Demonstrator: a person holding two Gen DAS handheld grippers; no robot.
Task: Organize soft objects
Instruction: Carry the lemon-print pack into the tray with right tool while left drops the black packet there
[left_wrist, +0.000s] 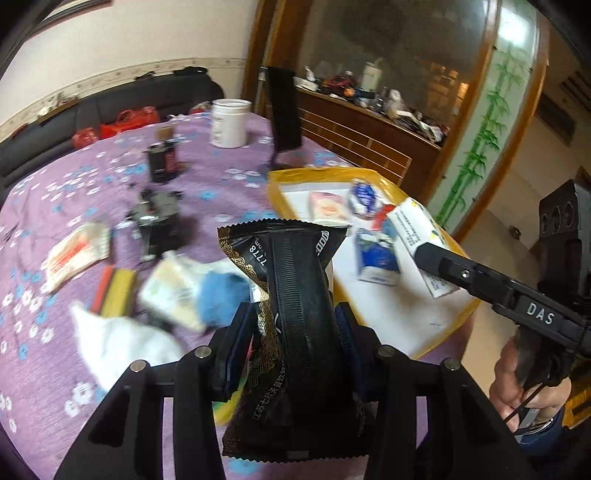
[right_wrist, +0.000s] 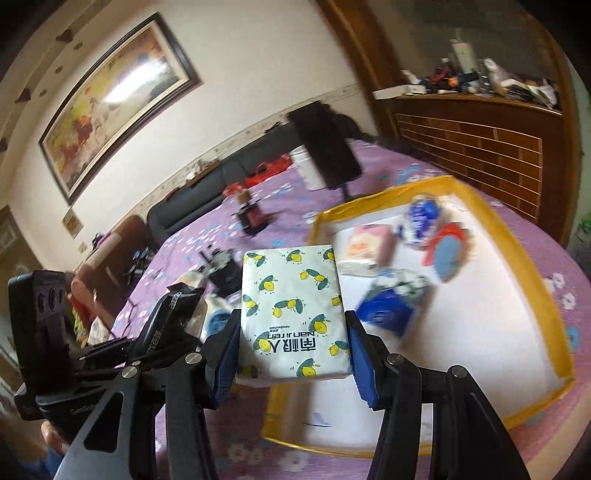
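My left gripper (left_wrist: 293, 321) is shut on a black foil packet (left_wrist: 295, 314) with gold trim, held above the purple tablecloth near the tray's left edge. My right gripper (right_wrist: 293, 343) is shut on a white tissue pack with lemon print (right_wrist: 293, 314), held over the near left part of the yellow-rimmed white tray (right_wrist: 476, 199). In the left wrist view the right gripper (left_wrist: 424, 254) comes in from the right with the tissue pack (left_wrist: 417, 236) over the tray (left_wrist: 406, 321). Several soft packs lie in the tray: a pink one (right_wrist: 365, 247), blue-white ones (right_wrist: 421, 218).
On the cloth to the left lie a blue cloth (left_wrist: 221, 291), a white cloth (left_wrist: 114, 339), a tissue pack (left_wrist: 173, 291), a red-white packet (left_wrist: 74, 254) and a yellow-red sponge (left_wrist: 114, 291). Black devices (left_wrist: 159, 218), a white jar (left_wrist: 229, 123) and a dark stand (left_wrist: 282, 110) sit farther back.
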